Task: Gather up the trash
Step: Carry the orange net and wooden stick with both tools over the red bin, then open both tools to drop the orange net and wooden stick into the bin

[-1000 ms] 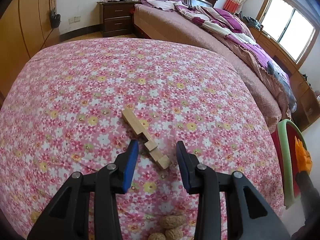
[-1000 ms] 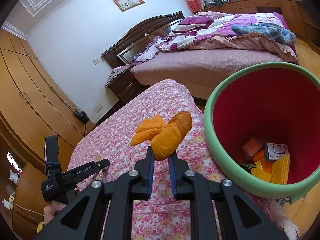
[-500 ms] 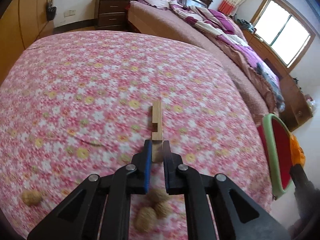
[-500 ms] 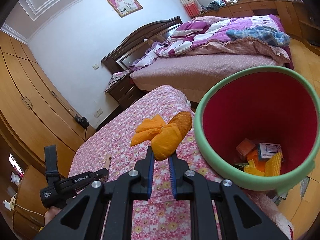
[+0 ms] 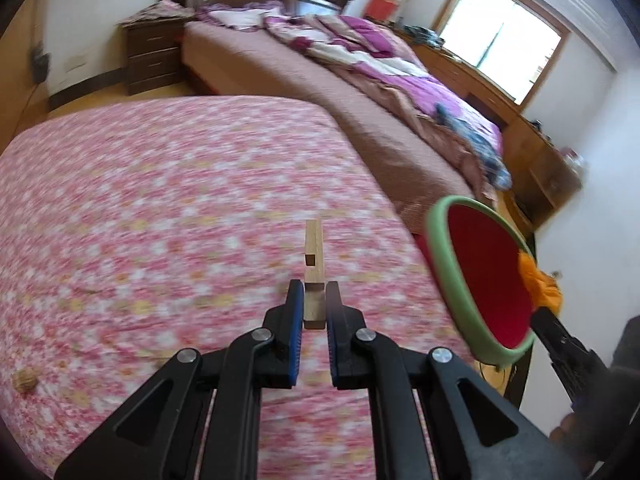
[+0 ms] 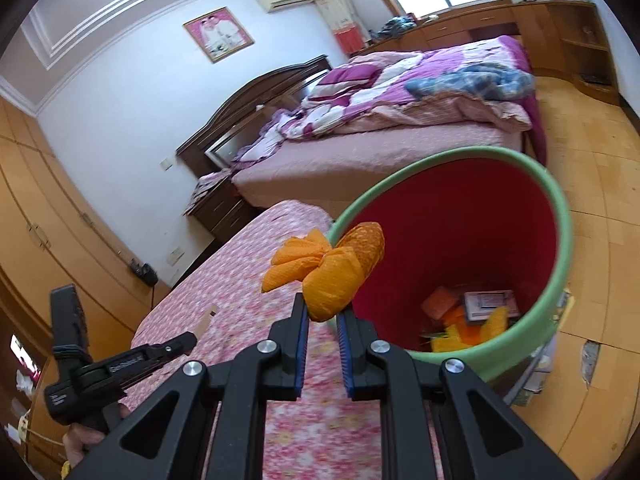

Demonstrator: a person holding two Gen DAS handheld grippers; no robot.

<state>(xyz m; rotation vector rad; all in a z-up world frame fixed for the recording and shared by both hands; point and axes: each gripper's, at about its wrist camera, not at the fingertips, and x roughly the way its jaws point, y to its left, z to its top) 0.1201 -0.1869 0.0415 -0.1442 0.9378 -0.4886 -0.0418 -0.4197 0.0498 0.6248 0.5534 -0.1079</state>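
L hand-held gripper (image 5: 314, 304) is clamped on a wood block (image 5: 313, 256), a notched stick held by its near end w/ the far end poking up and fwd, clear of the floral sheet (image 5: 160, 208) on the bed below. R hand-held gripper (image 6: 322, 316) is closed on an orange wad (image 6: 328, 272), crumpled mesh-like wrap bulging above the pads; in the R wrist view the wad sits right at the near rim of the bin (image 6: 560, 248), overlapping its edge, though I can't tell if it's actually over the opening. Bin is red inside w/ a green rim, stands on the floor just beside the bed, and has trash at the bottom: small boxes and yellow/orange scraps (image 6: 468, 316). From the L wrist view the bin (image 5: 440, 264) is off to the right of the block, w/ the orange wad (image 5: 538, 280) at its far rim. One walnut (image 5: 25, 381) lies on the sheet at far left, well apart from the block. L gripper body also shows in the R view at lower left, a hand (image 6: 84, 440) under it. Bkgd: second bed w/ purple bedding (image 6: 400, 92).
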